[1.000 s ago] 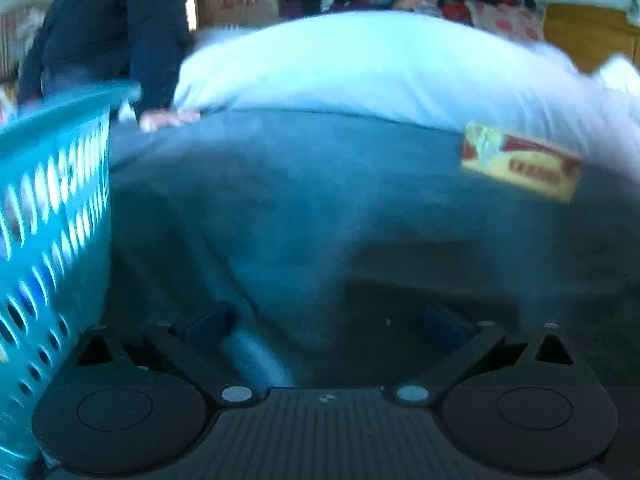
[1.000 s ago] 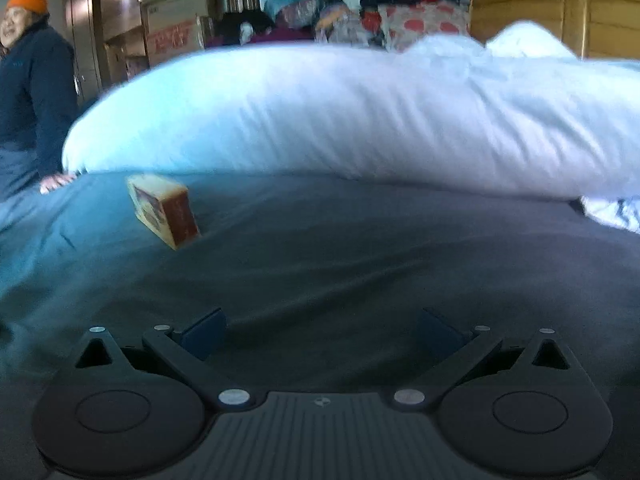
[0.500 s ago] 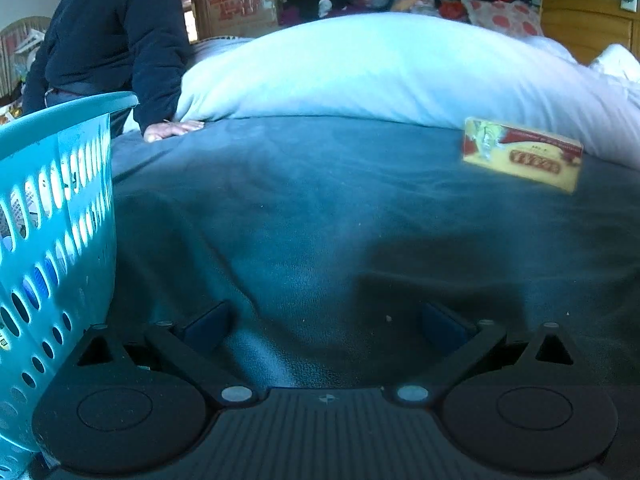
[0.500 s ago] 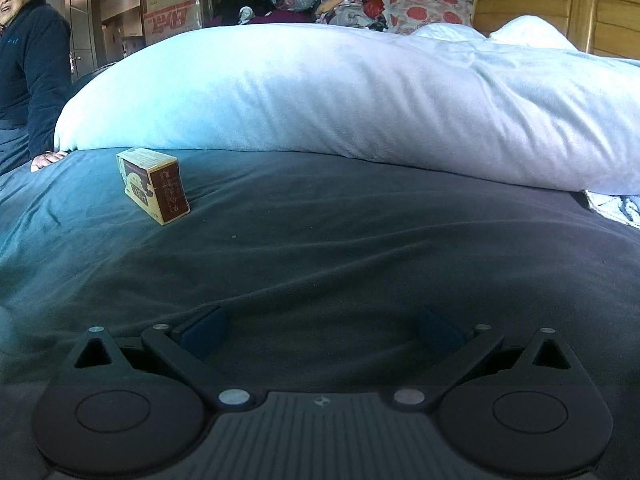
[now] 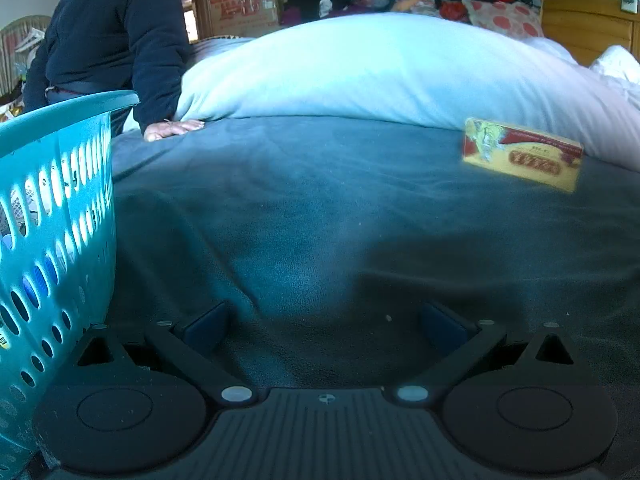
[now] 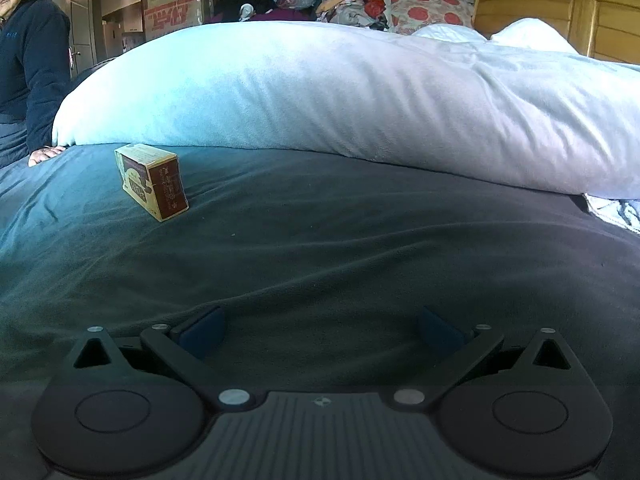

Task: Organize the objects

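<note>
A flat yellow and red box lies on the dark grey bedspread, far ahead and to the right of my left gripper, which is open and holds nothing. The same box shows in the right wrist view as a brown and yellow carton standing on its edge, far ahead and to the left of my right gripper, also open with nothing between its blue pads. A teal perforated basket stands close at the left of the left gripper, with items dimly visible through its holes.
A big white duvet is rolled up across the bed behind the box. A person in a dark jacket leans at the far left with a hand on the bedspread. Piled clothes and a wooden headboard lie beyond.
Both views have steadied and sharpened after motion blur. In the right wrist view the box has shifted slightly right and nearer. Both grippers stay open.
</note>
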A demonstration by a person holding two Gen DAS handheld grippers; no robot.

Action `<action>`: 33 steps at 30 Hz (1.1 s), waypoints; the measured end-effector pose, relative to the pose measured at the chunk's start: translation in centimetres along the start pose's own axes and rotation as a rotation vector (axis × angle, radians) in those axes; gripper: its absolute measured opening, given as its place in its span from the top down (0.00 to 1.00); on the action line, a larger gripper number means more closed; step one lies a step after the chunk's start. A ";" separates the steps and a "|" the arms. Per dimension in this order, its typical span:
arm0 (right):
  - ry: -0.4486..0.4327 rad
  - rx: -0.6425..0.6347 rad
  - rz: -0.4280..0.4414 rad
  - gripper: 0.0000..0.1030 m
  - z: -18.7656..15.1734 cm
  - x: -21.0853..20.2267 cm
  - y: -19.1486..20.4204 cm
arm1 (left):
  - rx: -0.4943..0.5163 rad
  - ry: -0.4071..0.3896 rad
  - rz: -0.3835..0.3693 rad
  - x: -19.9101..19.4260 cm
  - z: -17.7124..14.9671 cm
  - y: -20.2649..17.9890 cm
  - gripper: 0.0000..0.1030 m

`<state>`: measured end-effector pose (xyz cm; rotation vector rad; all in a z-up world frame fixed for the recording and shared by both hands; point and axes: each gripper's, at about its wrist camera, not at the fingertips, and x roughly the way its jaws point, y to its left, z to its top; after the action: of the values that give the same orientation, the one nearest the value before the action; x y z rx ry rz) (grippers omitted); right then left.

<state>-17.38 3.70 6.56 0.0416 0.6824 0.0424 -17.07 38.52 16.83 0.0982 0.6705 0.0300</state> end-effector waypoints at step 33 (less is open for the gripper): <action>0.000 -0.005 -0.006 0.00 0.1 0.1 0.3 | 0.000 0.002 0.003 -0.2 0.0 0.0 0.00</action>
<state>-17.25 4.04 6.61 0.0347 0.6828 0.0379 -17.26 38.51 16.98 0.0990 0.6719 0.0329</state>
